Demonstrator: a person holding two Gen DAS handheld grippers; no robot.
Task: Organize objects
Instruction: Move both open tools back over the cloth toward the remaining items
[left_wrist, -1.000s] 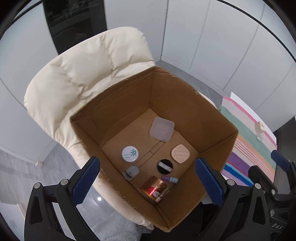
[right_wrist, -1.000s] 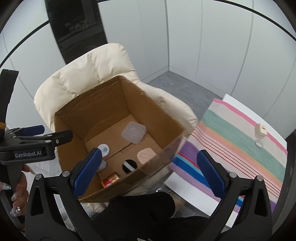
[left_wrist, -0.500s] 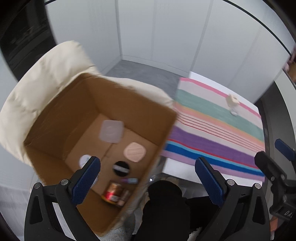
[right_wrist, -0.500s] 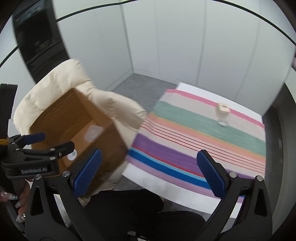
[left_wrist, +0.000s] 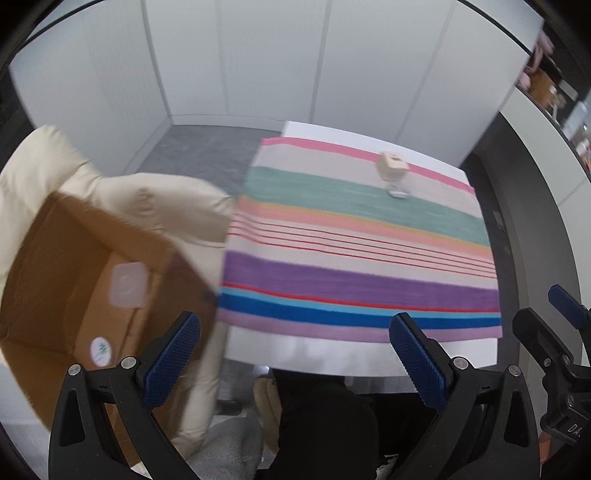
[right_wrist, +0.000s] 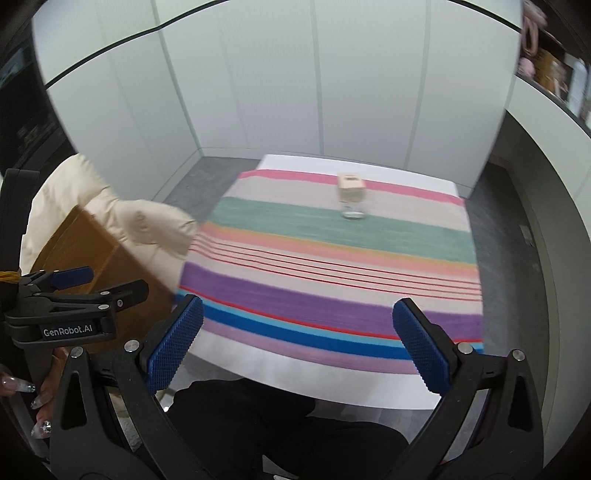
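Both hand-held grippers, left (left_wrist: 293, 356) and right (right_wrist: 297, 343), gape wide, empty. Approach the blurred, seemingly capped bottle (right_wrist: 351, 195) squarely. Close gently on it.

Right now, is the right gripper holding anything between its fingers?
No. The right gripper is open and empty, with only the striped cloth showing through the wide gap between its fingers.
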